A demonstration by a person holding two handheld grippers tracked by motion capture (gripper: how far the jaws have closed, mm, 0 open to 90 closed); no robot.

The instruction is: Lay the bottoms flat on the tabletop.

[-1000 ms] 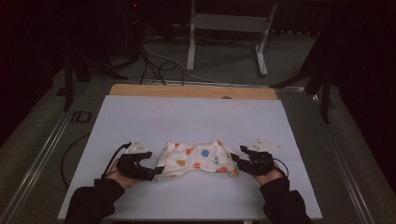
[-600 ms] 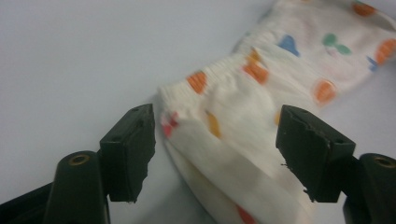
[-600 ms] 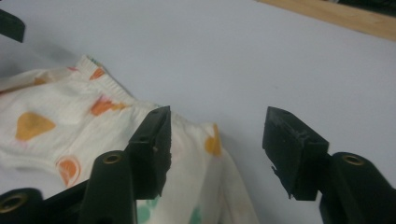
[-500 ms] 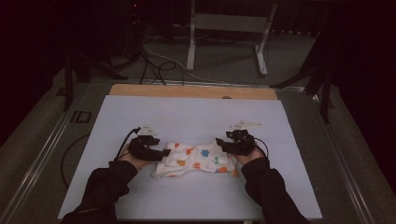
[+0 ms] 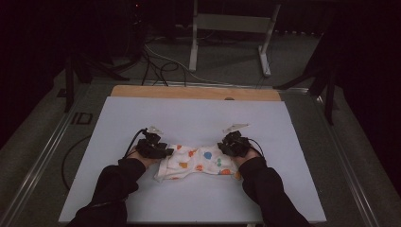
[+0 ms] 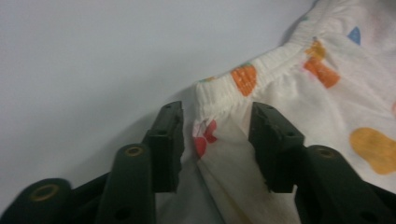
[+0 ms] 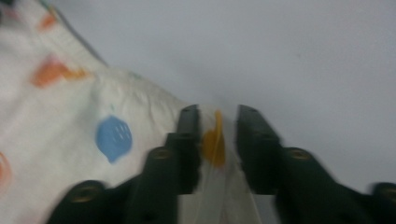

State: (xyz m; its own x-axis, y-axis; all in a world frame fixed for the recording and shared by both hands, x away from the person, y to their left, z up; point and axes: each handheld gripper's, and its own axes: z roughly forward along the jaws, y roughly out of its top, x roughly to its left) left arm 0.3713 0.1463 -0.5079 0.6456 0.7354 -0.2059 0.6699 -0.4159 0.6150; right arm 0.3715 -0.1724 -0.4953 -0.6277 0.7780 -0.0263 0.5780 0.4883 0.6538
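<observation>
Since half a second ago both claws have drawn slightly nearer the lower edge of the high view, and the cloth is bunched narrower between them. It lies on the white worktop, low centre of the frame. The left claw is spread, the cloth's elastic corner between its jaws. The right claw pinches a fold of the cloth's other end.
</observation>
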